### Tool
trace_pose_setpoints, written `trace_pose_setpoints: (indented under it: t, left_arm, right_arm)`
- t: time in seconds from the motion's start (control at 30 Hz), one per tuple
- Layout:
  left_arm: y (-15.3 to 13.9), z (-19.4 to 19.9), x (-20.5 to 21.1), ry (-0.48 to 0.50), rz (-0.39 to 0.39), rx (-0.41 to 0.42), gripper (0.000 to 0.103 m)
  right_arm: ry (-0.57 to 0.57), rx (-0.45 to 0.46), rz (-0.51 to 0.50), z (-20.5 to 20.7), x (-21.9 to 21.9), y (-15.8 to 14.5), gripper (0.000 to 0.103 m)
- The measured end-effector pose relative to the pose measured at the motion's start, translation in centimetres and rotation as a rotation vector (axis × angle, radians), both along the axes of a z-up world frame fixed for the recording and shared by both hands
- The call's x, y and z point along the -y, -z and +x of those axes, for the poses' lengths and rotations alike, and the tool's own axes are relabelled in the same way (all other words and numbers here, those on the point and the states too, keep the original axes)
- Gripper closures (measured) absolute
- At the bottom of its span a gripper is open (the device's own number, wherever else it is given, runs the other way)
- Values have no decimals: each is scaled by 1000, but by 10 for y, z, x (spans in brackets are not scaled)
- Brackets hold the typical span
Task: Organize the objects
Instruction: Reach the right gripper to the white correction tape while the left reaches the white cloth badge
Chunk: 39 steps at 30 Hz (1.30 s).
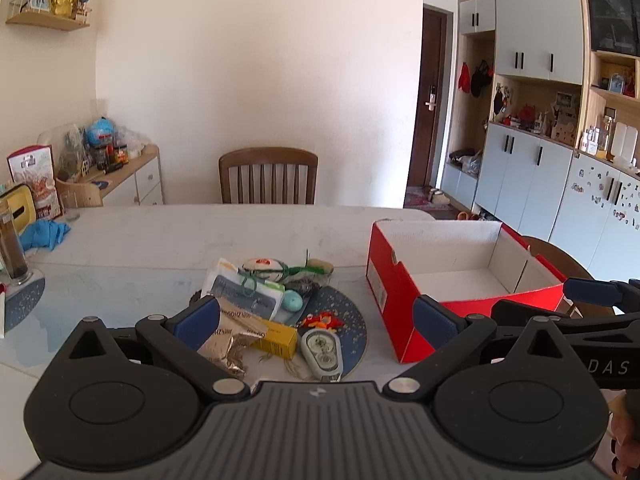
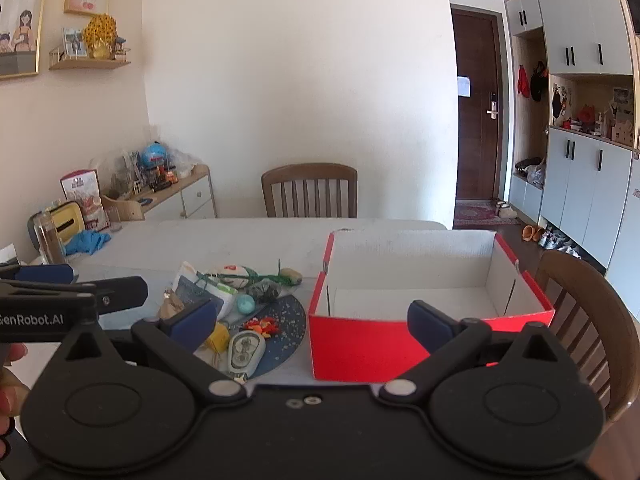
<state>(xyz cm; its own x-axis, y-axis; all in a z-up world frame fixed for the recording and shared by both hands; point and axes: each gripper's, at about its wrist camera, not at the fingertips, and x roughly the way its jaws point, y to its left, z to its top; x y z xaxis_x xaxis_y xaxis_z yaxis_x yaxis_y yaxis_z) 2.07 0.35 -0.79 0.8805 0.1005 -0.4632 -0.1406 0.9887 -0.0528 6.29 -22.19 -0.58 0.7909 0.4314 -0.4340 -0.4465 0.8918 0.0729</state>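
A wooden chair (image 1: 268,176) stands behind the far edge of the white table (image 1: 200,232), against the plain wall. On the table's far left corner lie a crumpled blue cloth (image 1: 42,234), a yellow tissue box (image 2: 66,218) and a clear glass jar (image 2: 49,236), and beyond that corner a low sideboard (image 2: 180,196) carries a small blue globe (image 2: 155,154). Well to the right of the table stand a dark wooden door (image 2: 478,120) and grey wall cabinets (image 1: 536,48), and a second chair (image 2: 592,320) sits at the table's right side.
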Motion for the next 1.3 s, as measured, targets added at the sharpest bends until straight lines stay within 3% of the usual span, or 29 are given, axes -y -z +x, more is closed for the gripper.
trace_pose_setpoints:
  t: [0.47, 0.93, 1.3]
  left_arm:
    - [30, 25, -35, 36, -37, -92, 0]
    - [105, 65, -61, 186, 27, -245, 0]
    - [140, 92, -71, 298, 51, -325, 13]
  right_arm:
    - [0, -63, -43, 15, -29, 15, 2]
    - [-45, -223, -103, 58, -87, 43, 7]
    - [-94, -308, -228, 94, -140, 85, 16]
